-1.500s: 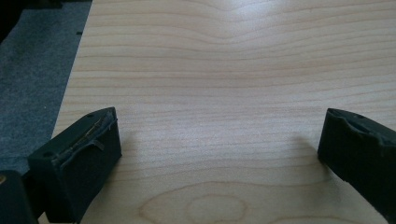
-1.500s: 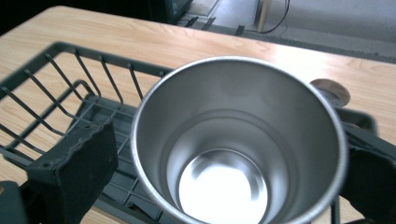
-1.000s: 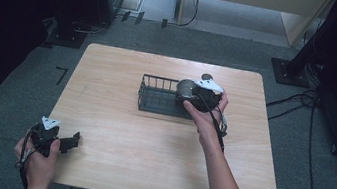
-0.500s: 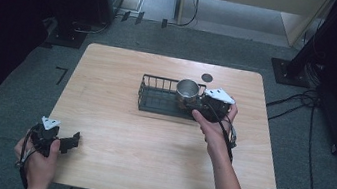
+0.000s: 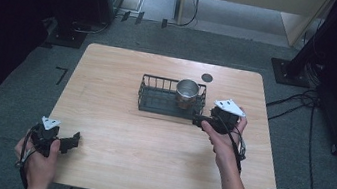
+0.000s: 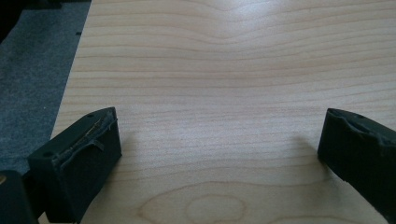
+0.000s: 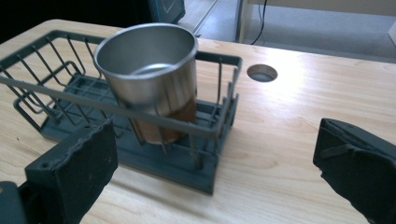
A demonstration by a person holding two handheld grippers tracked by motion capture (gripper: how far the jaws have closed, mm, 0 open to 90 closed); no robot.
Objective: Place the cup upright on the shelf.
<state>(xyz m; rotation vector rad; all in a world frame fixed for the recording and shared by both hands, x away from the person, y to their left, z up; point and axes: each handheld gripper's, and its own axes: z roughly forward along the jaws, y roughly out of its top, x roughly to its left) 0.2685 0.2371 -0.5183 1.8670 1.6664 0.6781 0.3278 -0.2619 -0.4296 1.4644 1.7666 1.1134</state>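
Standing upright in the right end of the black wire rack (image 5: 156, 97), the shiny metal cup (image 5: 187, 93) sits near the middle of the wooden table (image 5: 116, 127). The right gripper (image 5: 199, 121) is just beside the rack, jaws wide apart and holding nothing. Its own view shows the cup (image 7: 149, 79) is empty inside. The left gripper (image 5: 73, 141) rests near the table's front left corner, jaws wide apart over bare wood.

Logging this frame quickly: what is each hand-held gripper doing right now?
Left hand-held gripper: open, empty, over bare wooden table.
Right hand-held gripper: open, empty, beside the dark wire basket holding the steel cup.
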